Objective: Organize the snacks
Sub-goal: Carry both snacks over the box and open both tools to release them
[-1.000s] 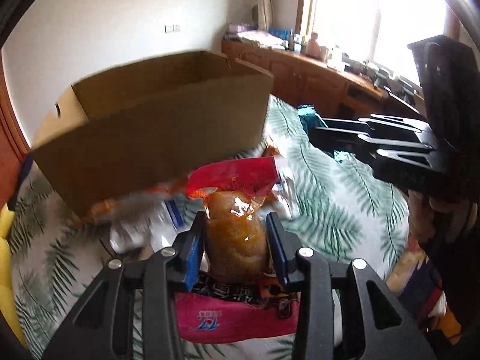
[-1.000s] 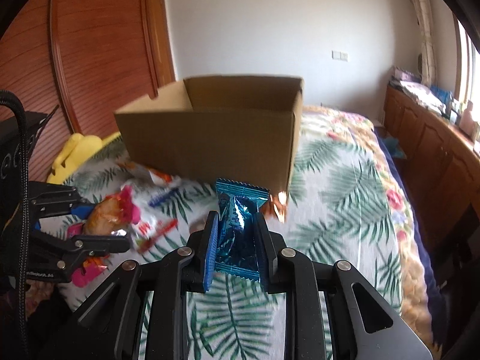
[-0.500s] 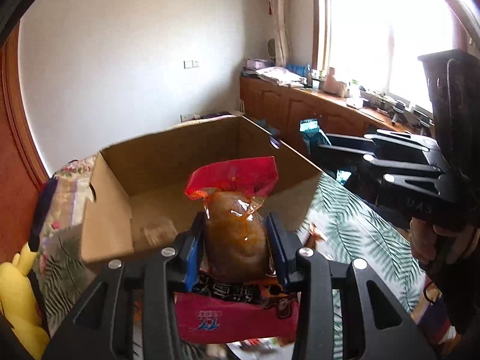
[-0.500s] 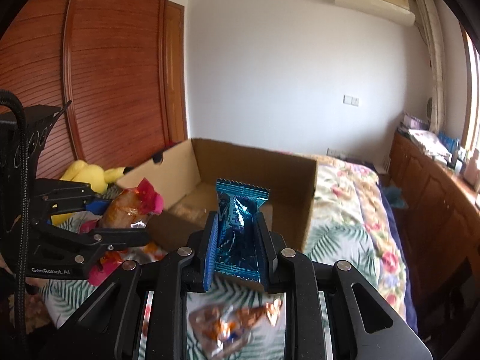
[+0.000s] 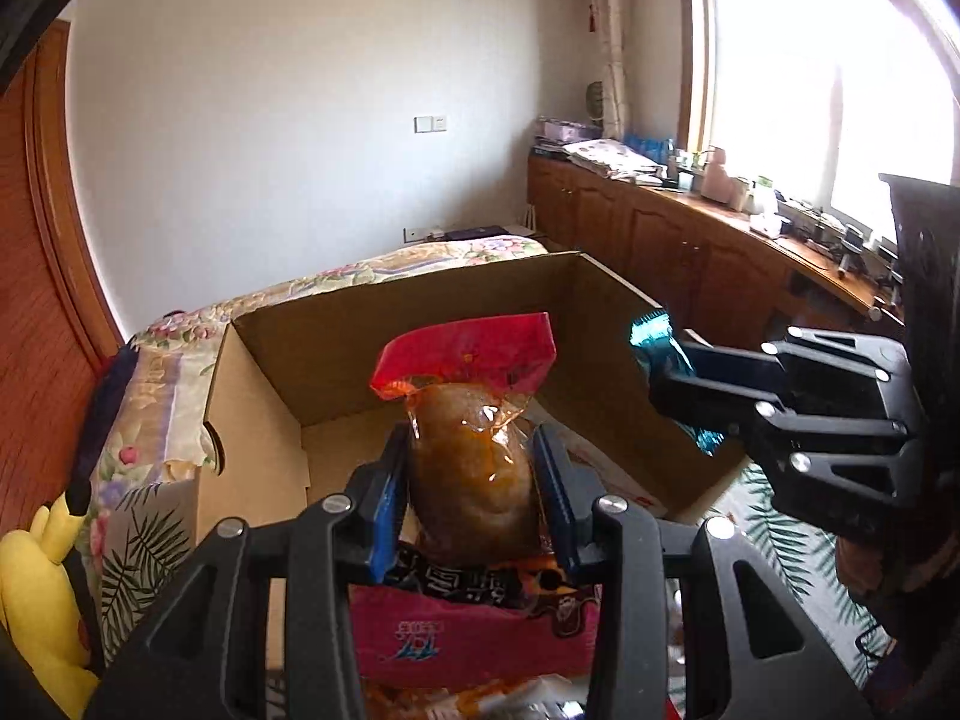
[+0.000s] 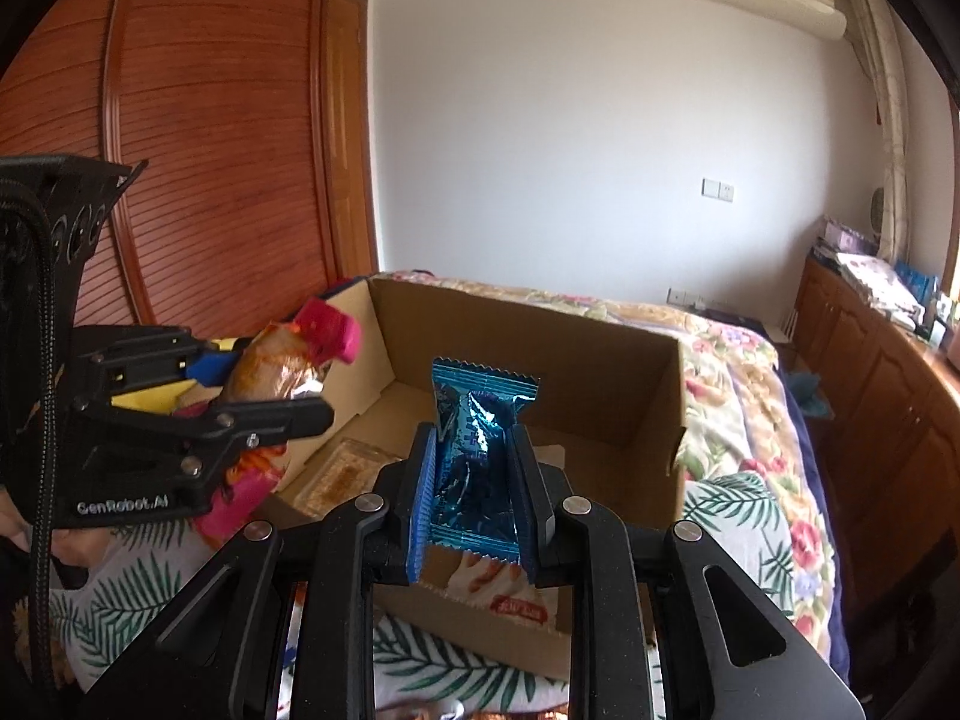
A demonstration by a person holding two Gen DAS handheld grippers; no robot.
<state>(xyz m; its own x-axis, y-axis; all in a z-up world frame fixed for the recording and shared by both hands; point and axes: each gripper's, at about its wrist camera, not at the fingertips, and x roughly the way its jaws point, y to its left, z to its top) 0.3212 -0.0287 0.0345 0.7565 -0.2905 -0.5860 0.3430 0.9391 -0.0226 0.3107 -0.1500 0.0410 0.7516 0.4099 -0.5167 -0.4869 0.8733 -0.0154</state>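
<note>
Both claws have just risen from the bed to above the open box (image 6: 624,372). Left claw (image 5: 474,480) clamps a red pouch (image 5: 468,420); right claw (image 6: 471,480) clamps a blue packet (image 6: 480,420). Dropping them in likely comes next.

The left tongs (image 5: 474,480) clamp a red-topped snack pouch (image 5: 468,420) above the open cardboard box (image 5: 420,324). At three o'clock, the right tongs (image 5: 672,384) grip a blue packet (image 5: 651,330).
</note>
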